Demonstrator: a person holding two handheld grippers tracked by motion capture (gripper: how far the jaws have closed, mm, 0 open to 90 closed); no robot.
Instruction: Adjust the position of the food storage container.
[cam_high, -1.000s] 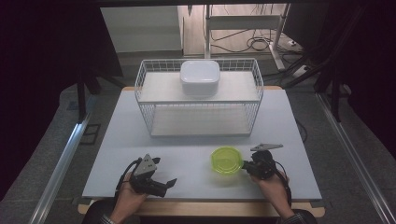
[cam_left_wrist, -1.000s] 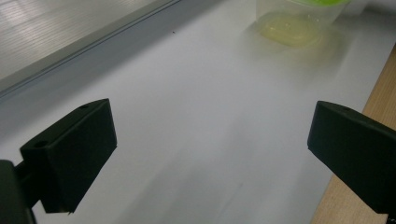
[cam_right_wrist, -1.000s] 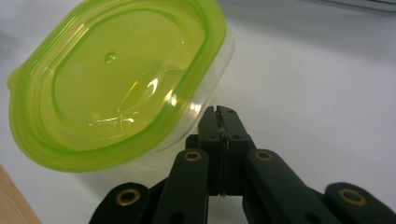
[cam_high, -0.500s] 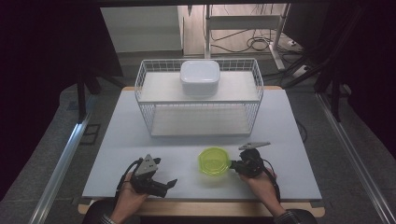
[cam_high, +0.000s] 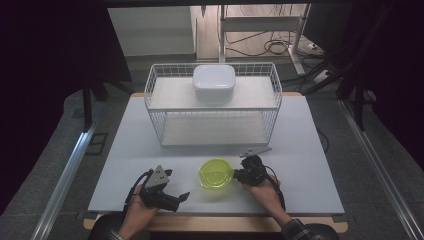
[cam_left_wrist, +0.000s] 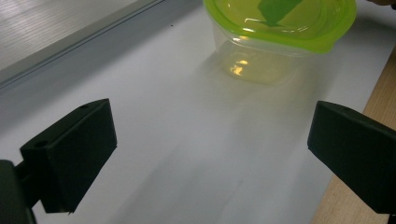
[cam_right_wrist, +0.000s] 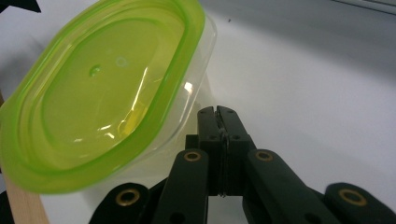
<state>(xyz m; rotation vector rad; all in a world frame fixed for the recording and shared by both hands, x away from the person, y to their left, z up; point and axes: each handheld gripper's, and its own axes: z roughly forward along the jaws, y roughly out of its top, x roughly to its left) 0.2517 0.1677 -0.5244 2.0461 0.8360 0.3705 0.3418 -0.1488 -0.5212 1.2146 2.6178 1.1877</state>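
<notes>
A clear tub with a lime-green lid (cam_high: 216, 173) stands on the white table (cam_high: 300, 130) near its front edge. My right gripper (cam_high: 239, 175) is at the tub's right side. In the right gripper view its jaws (cam_right_wrist: 217, 112) are shut together, with nothing seen between them, tips right against the tub's clear wall (cam_right_wrist: 102, 93). My left gripper (cam_high: 182, 197) rests at the front left, open and pointing toward the tub. In the left gripper view the jaws (cam_left_wrist: 212, 135) stand wide apart with bare table between them and the tub (cam_left_wrist: 280, 28) a short way ahead.
A white wire rack (cam_high: 212, 107) stands across the back of the table, with a white lidded box (cam_high: 214, 82) on its top shelf. The table's wooden front edge (cam_high: 215, 220) runs just behind both hands.
The right gripper and the green-lidded tub have shifted left together along the table's front. The left gripper has stayed where it was.
</notes>
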